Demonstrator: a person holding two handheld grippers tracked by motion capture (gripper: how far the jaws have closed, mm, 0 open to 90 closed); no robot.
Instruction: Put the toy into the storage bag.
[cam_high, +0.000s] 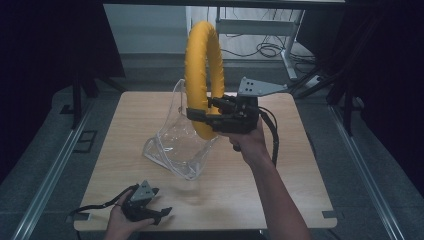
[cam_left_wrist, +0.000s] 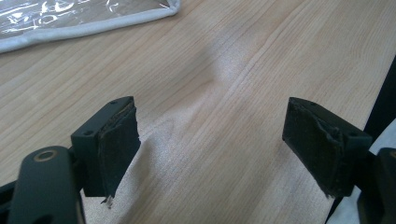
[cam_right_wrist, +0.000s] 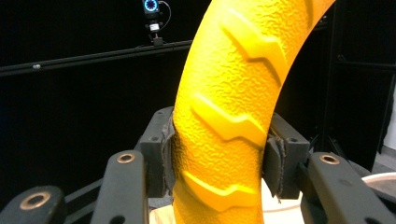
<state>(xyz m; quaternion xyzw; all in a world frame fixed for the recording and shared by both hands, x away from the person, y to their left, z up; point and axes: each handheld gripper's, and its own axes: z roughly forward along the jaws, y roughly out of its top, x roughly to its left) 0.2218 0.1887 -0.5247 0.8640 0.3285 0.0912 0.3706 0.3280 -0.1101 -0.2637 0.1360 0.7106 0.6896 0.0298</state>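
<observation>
The right claw (cam_high: 202, 116) is clamped on the lower arc of the yellow ring (cam_high: 203, 75), holding it upright above the clear bag (cam_high: 172, 145) at mid-bench (cam_high: 300, 175), while the left claw (cam_high: 159, 214), jaws wide and empty, rests at seven o'clock, well apart.

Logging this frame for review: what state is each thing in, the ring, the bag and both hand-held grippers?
Yellow ring: upright, lifted off the table, clamped near its lower part.
Clear plastic bag: on the table, partly standing, looks open at the top, below the ring.
Right hand-held gripper: shut on the ring.
Left hand-held gripper: open, holding nothing, low over the table near its front edge.
</observation>
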